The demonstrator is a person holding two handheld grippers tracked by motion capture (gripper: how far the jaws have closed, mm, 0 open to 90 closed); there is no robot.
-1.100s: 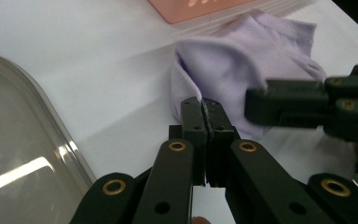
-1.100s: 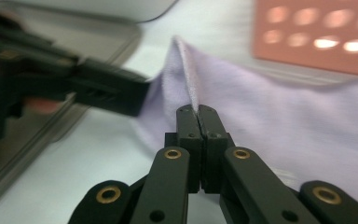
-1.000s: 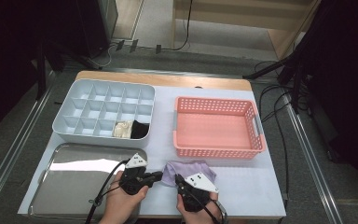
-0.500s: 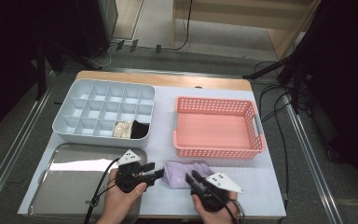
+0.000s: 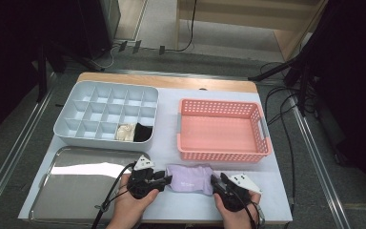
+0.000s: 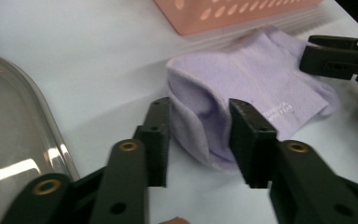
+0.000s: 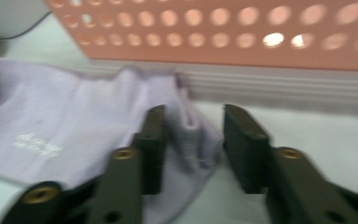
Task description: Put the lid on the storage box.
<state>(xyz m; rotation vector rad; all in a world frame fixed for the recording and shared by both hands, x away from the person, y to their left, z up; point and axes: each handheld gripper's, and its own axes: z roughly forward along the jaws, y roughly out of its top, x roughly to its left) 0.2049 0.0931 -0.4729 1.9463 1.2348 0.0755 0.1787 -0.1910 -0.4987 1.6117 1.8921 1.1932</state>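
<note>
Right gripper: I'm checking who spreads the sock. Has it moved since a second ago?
Yes. The right gripper has slid rightward along the table's near edge, from below the pink basket's left end toward its middle.

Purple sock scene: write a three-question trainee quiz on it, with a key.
1. True or false: the purple sock lies inside the pink basket.
2. What lies at the sock's left end? A) the left hand-held gripper B) the metal tray C) the divided grey box
3. Fill in: the right hand-held gripper has the sock's edge ____ its jaws.

Key: 1 false, it lies on the table in front of the basket. 2 A. 3 between.
</note>
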